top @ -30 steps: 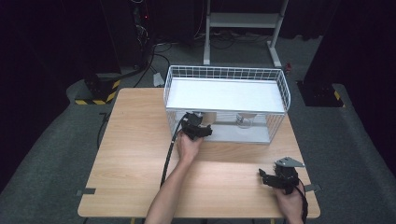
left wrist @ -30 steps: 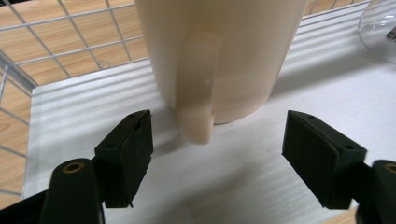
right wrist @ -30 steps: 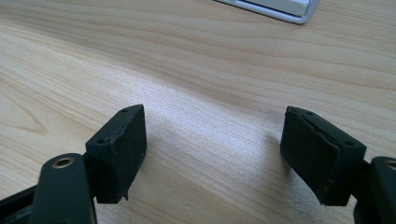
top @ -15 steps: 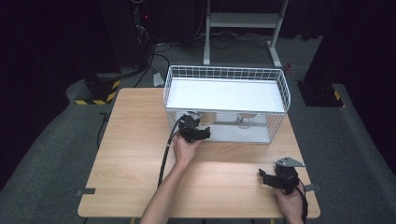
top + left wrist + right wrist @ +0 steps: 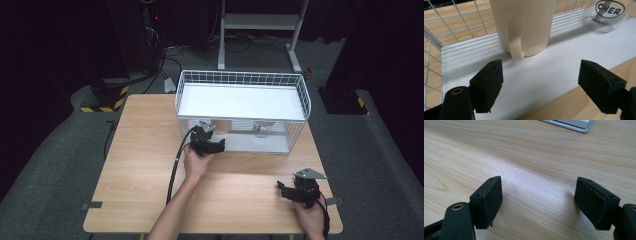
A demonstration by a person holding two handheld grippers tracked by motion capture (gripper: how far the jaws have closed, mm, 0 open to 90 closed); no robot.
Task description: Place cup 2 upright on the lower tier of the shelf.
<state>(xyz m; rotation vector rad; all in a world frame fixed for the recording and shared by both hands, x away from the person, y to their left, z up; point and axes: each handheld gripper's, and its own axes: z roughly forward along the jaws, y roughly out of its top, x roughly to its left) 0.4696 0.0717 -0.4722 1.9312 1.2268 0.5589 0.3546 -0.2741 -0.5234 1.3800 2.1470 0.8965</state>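
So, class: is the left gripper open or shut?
Open: the left gripper has its black jaws wide apart, empty, before the cream ceramic mug.

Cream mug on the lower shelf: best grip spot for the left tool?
Probably the handle: it faces the open left tool at the rack's open front. Come straight in, jaws either side of the loop; the cream mug body looks wider.

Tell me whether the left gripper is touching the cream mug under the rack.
Apart. In the left gripper view the left gripper stands open with white shelf showing between its jaws and the cream mug, whose handle faces it.
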